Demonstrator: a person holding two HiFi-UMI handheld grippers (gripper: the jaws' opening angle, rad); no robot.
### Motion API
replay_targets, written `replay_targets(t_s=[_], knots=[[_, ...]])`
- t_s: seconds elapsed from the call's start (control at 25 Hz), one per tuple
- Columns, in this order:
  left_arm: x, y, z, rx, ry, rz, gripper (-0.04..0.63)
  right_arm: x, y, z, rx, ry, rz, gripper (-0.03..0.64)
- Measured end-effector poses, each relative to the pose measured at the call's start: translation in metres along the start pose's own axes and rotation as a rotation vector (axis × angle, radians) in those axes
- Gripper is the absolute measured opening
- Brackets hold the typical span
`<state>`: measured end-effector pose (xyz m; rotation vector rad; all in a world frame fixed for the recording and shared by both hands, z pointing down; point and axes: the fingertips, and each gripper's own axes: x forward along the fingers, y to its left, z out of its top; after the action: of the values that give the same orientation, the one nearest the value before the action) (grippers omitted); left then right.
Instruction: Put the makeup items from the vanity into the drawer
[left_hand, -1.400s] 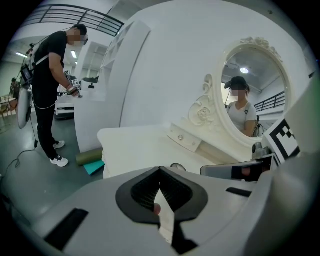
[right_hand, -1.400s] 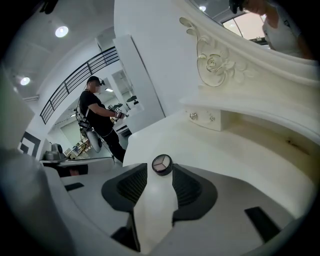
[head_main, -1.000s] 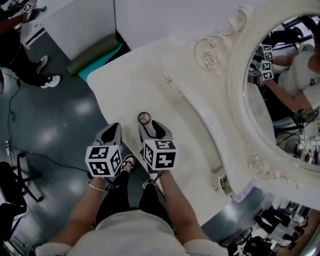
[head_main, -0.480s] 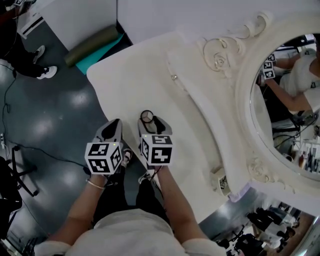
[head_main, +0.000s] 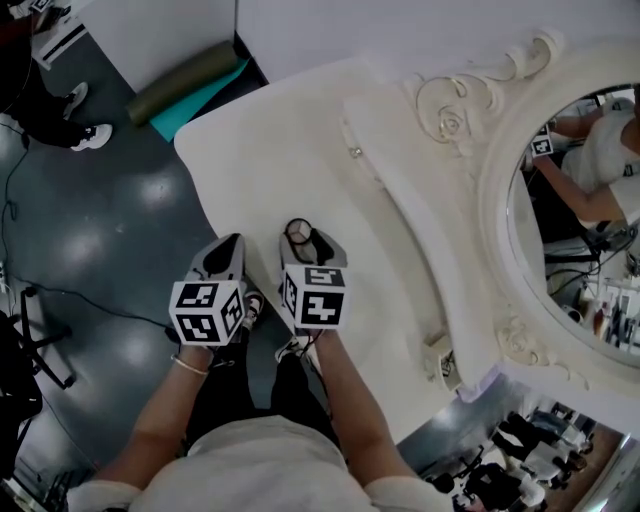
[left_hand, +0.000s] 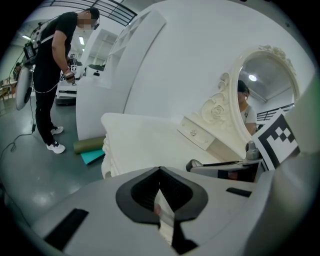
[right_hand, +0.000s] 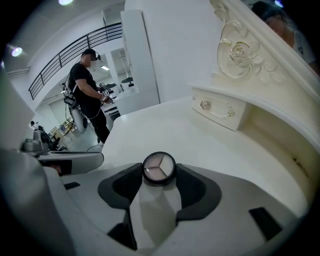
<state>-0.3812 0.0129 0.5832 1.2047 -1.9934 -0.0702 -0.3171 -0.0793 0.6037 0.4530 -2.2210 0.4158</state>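
Grey tongs, pair — white vanity, one compact.
Right gripper (head_main: 308, 243): jaws spread wide, just been opening, with the round compact (right_hand: 159, 167) lying between their tips on the vanity top (head_main: 270, 170), near its front edge. Left gripper (left_hand: 160, 170): jaws pressed together, empty, just beside the right. Small drawer (right_hand: 220, 111) — closed, well beyond, below the mirror (head_main: 570, 220).

**Bench layout**

The compact (head_main: 297, 232) lies on the bench (head_main: 270, 160) by its near edge. The drawer (head_main: 395, 185) sits well behind it, below the mirror (head_main: 570, 230). A mat (head_main: 185, 80) lies on the floor beyond the bench's left end.
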Motion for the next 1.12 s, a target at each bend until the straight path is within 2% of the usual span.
replay_targets(t_s=[0.64, 0.92, 1.12], knots=[[0.004, -0.022, 0.003, 0.036, 0.011, -0.046, 0.002, -0.02, -0.01, 0.0, 0.025, -0.011, -0.019, 0.212], [0.005, -0.056, 0.0, 0.075, 0.026, -0.091, 0.002, -0.052, -0.03, -0.003, 0.061, -0.038, -0.05, 0.212], [0.004, -0.1, -0.006, 0.123, 0.031, -0.163, 0.002, -0.084, -0.058, -0.015, 0.111, -0.065, -0.103, 0.212]])
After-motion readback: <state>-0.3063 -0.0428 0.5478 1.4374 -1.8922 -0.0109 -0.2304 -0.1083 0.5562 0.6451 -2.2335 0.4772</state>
